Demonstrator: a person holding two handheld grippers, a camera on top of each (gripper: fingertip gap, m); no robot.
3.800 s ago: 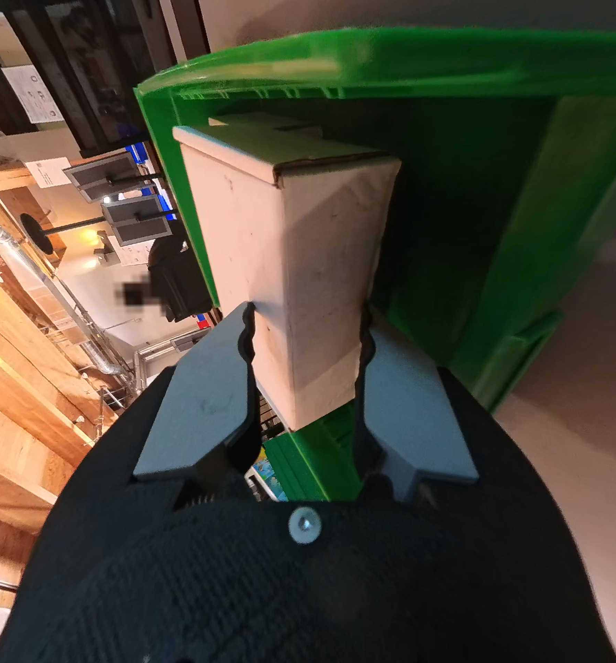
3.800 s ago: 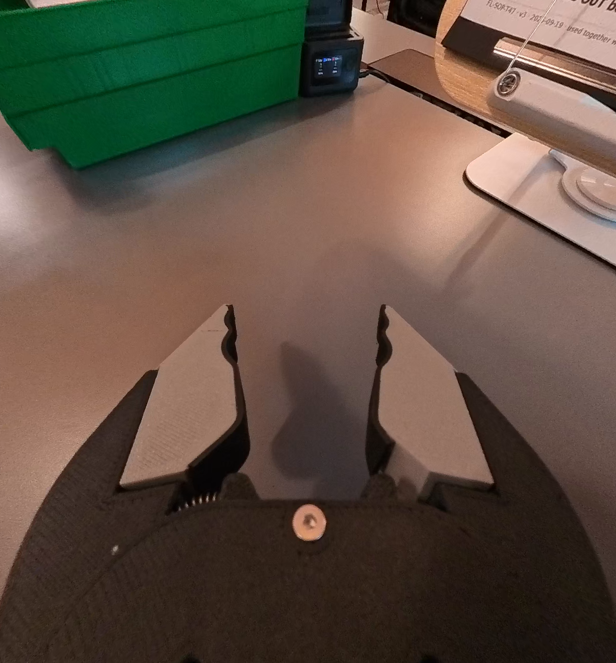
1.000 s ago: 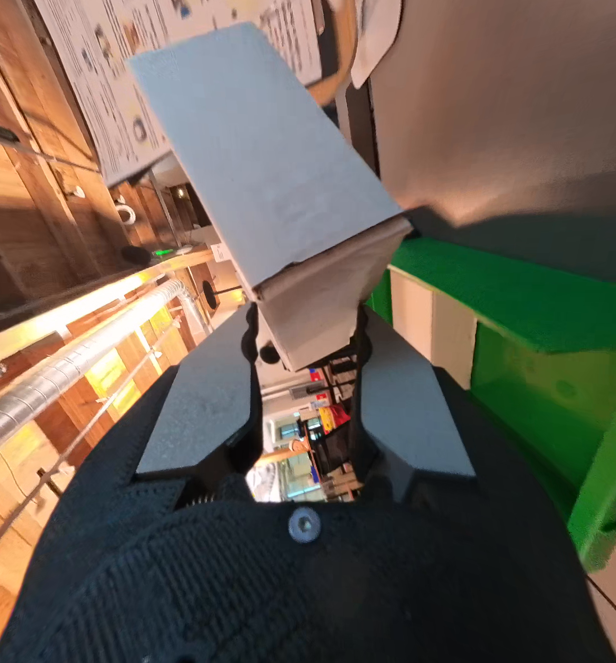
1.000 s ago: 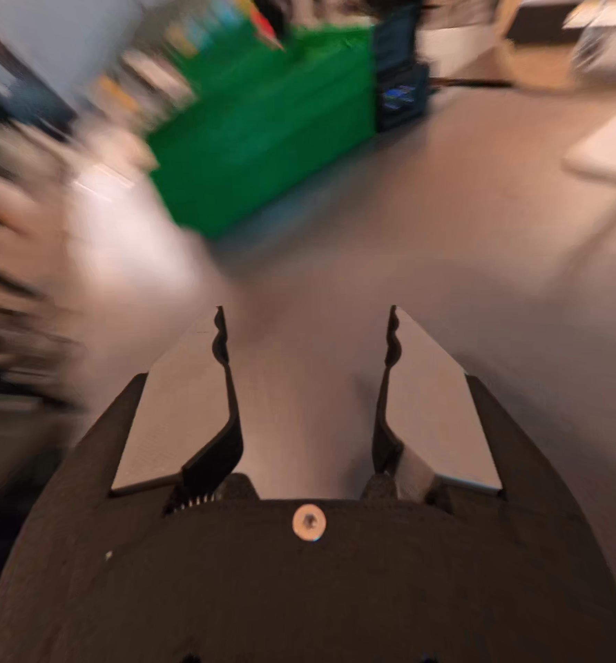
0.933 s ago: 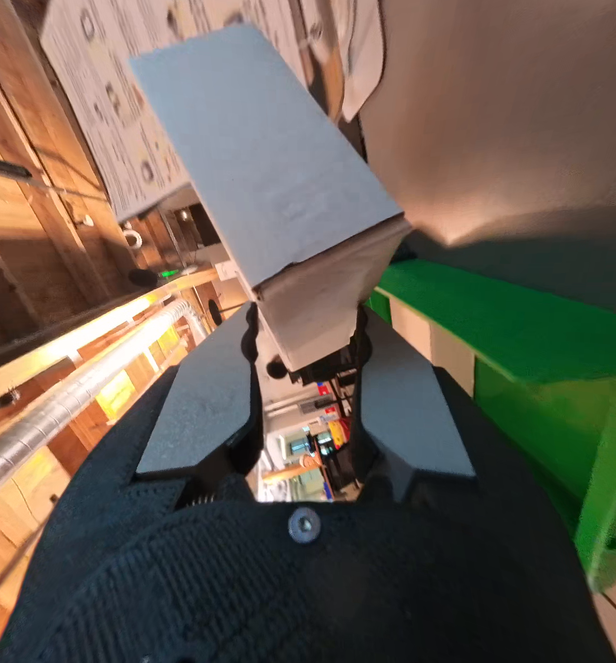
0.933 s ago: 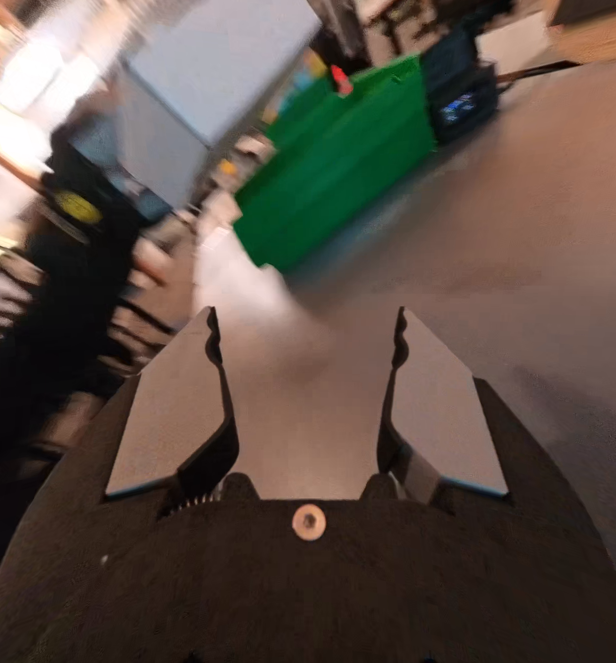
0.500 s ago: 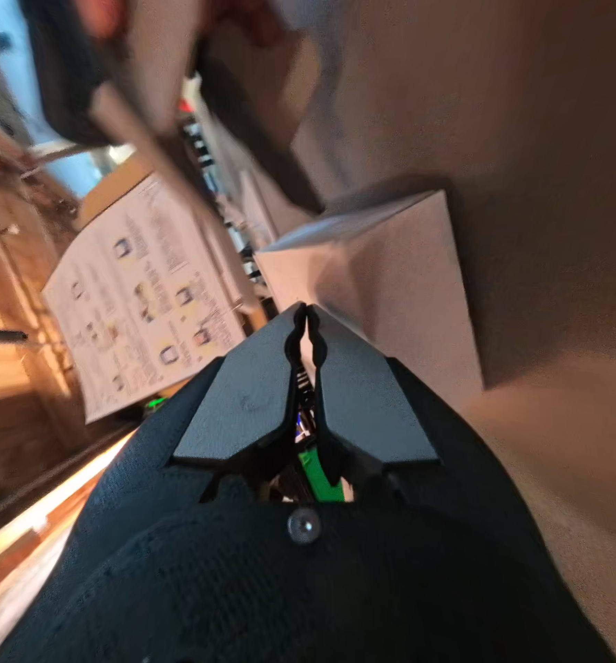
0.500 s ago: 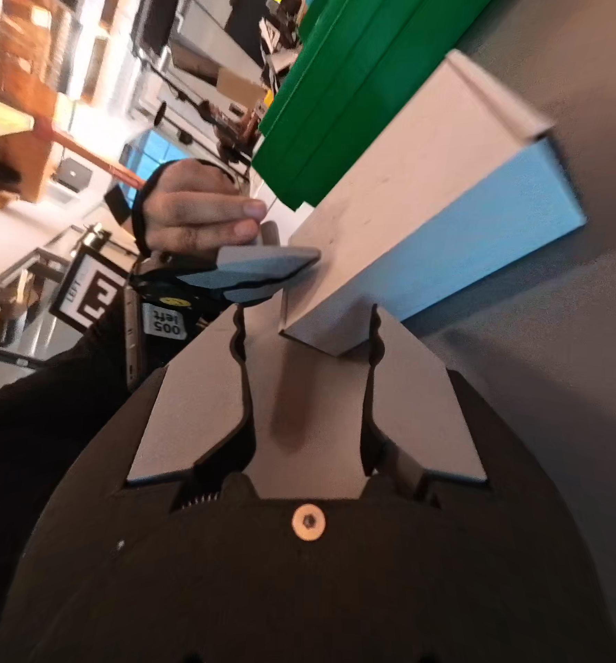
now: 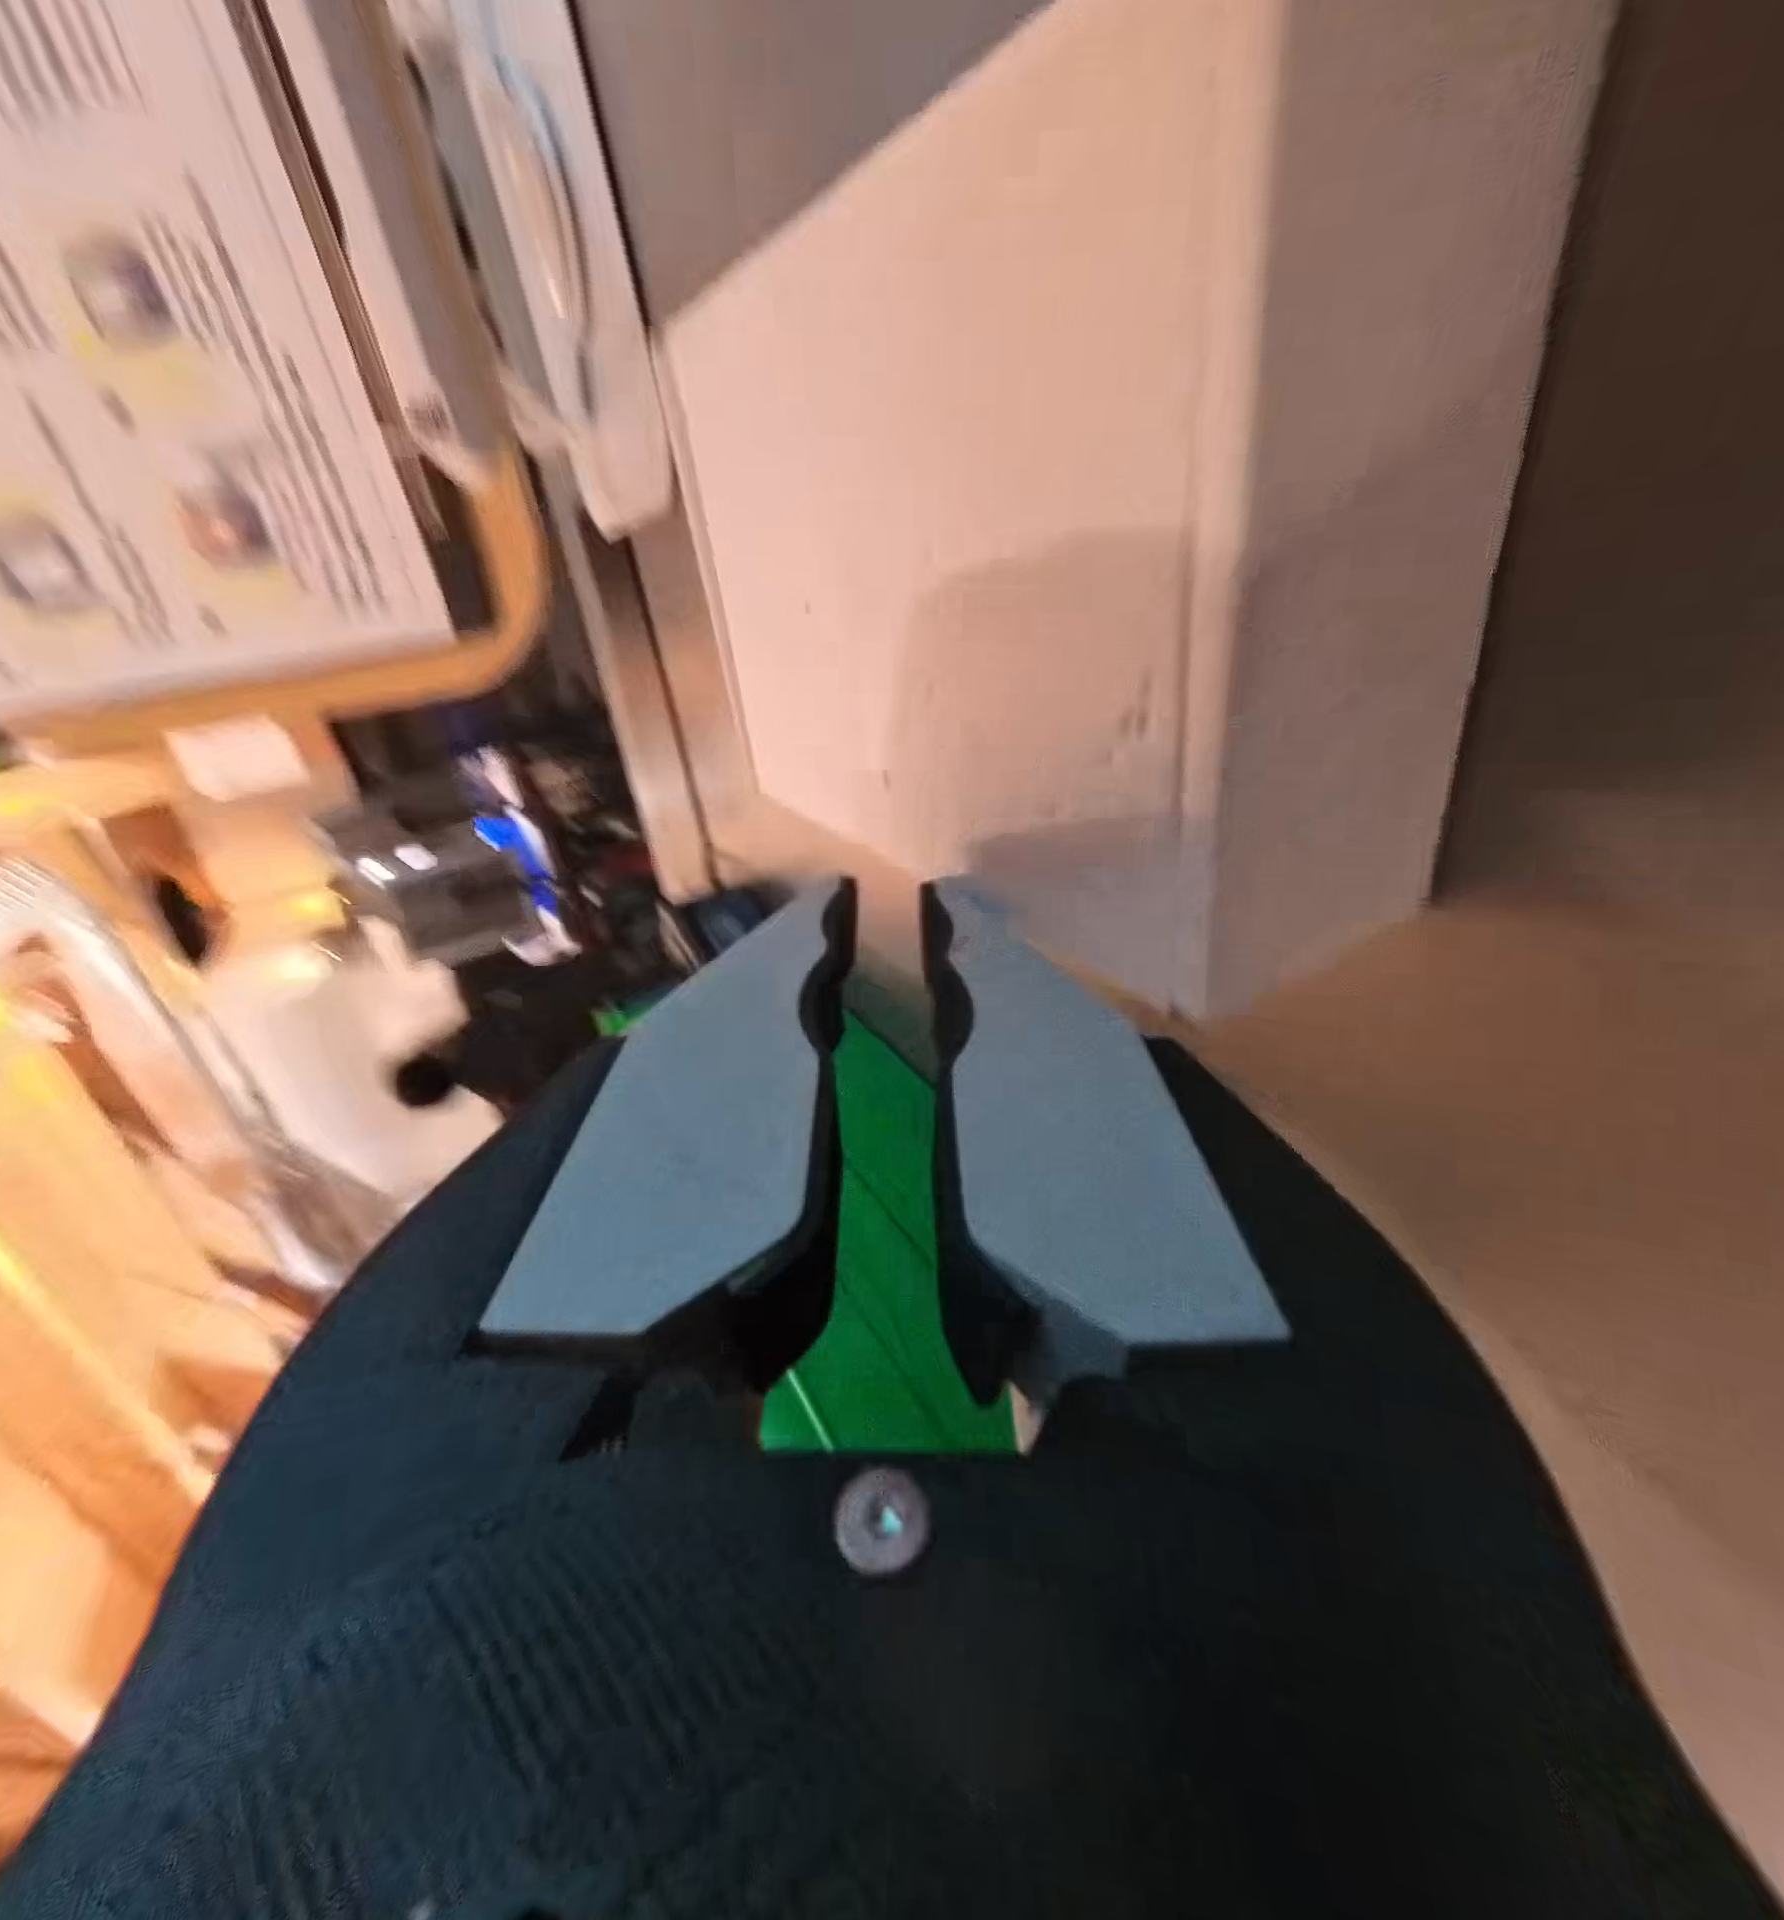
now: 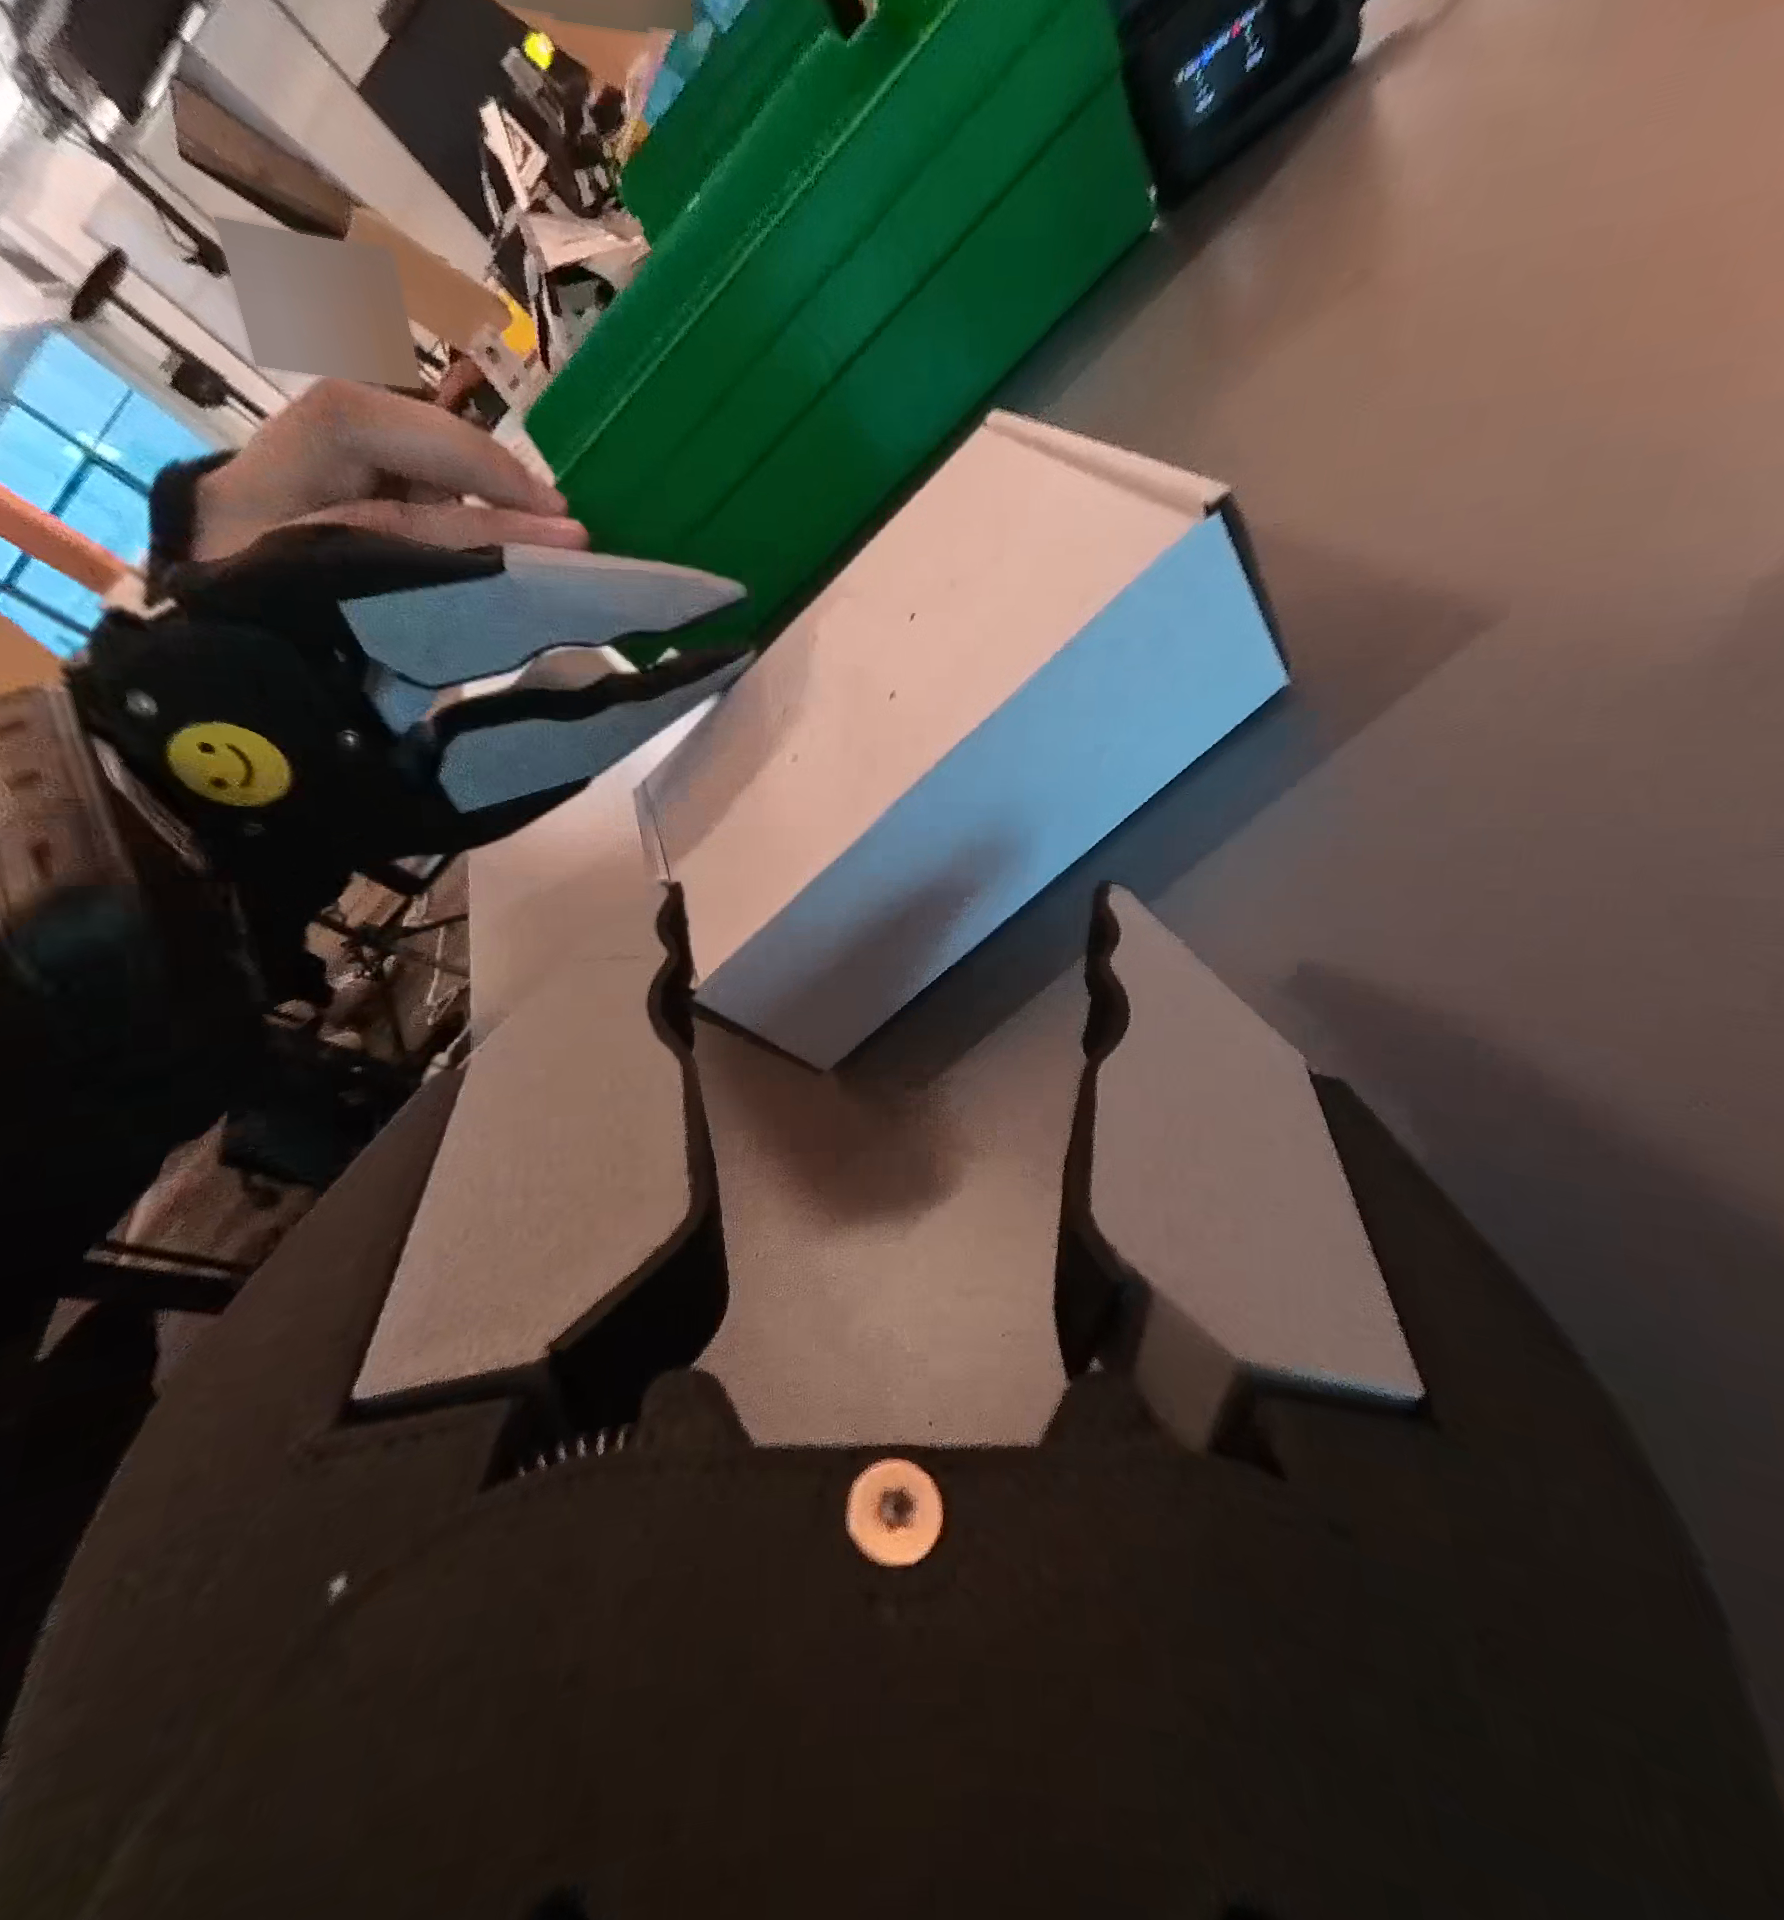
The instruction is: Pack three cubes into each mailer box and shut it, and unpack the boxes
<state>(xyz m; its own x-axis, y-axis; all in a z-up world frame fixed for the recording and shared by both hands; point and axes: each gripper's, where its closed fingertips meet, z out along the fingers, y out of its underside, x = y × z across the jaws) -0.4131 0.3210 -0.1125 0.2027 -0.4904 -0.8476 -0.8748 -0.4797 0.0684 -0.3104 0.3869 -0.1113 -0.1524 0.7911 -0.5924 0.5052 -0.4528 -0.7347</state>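
Grey tabletop [image 10: 1490,520] at frame centre bore one closed mailer box [image 10: 929,707] before a green bin [image 10: 846,270], the left gripper [image 10: 732,629] nearly closed and empty, the right gripper [image 10: 883,914] spread, so packing looked barely begun.

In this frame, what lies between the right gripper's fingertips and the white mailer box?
Nothing: the right wrist view shows only bare grey table between the open right gripper and the closed mailer box, whose near corner sits at the fingertips.
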